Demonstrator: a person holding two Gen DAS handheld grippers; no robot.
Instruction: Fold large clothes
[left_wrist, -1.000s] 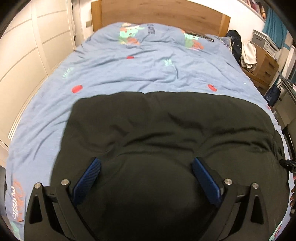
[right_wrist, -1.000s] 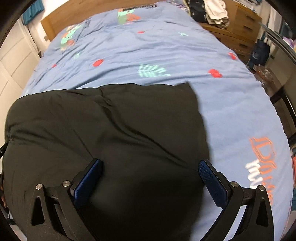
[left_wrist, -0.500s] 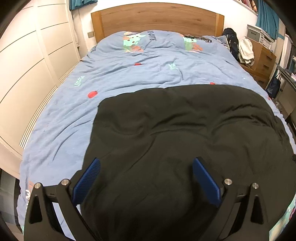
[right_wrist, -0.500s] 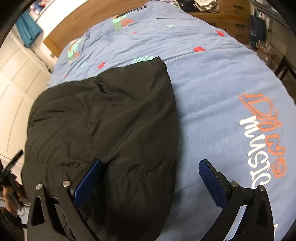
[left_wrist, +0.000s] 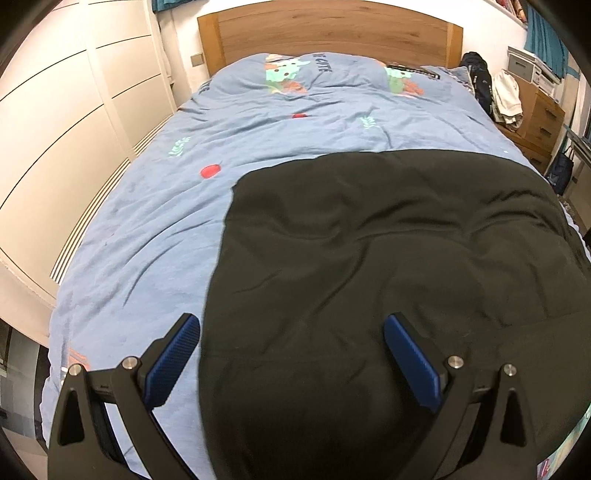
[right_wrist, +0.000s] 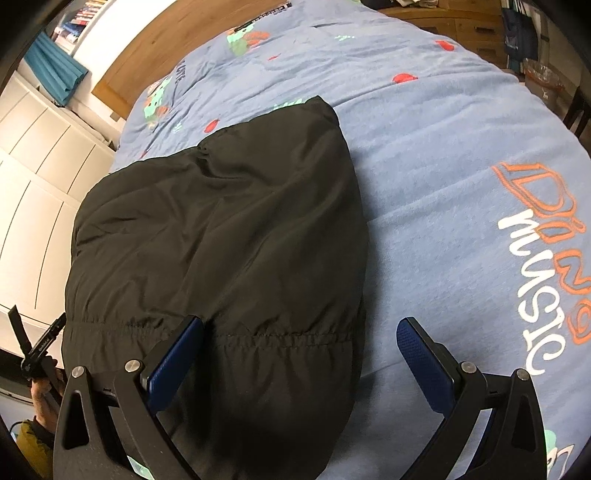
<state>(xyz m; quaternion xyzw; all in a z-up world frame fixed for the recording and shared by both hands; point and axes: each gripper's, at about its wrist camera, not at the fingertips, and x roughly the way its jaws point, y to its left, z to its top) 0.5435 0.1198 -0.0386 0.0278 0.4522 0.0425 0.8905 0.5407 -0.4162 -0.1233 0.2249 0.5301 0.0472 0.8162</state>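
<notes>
We see both the left tool (left_wrist: 291, 334) and right tool (right_wrist: 299, 338) spread wide, gripping nothing, above a black garment (left_wrist: 388, 258) on the blue-quilted bed (left_wrist: 147, 229) beside white wardrobes (left_wrist: 66, 122).

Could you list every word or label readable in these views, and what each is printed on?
"DINO MUSIC": orange and white print on the blue duvet, beside the black jacket.
Lettering ending "CUTE", near the headboard: on the duvet, only partly legible.
Dark strip of text near the pillows: too small to read.
White mark on the left gripper: too blurred.
</notes>
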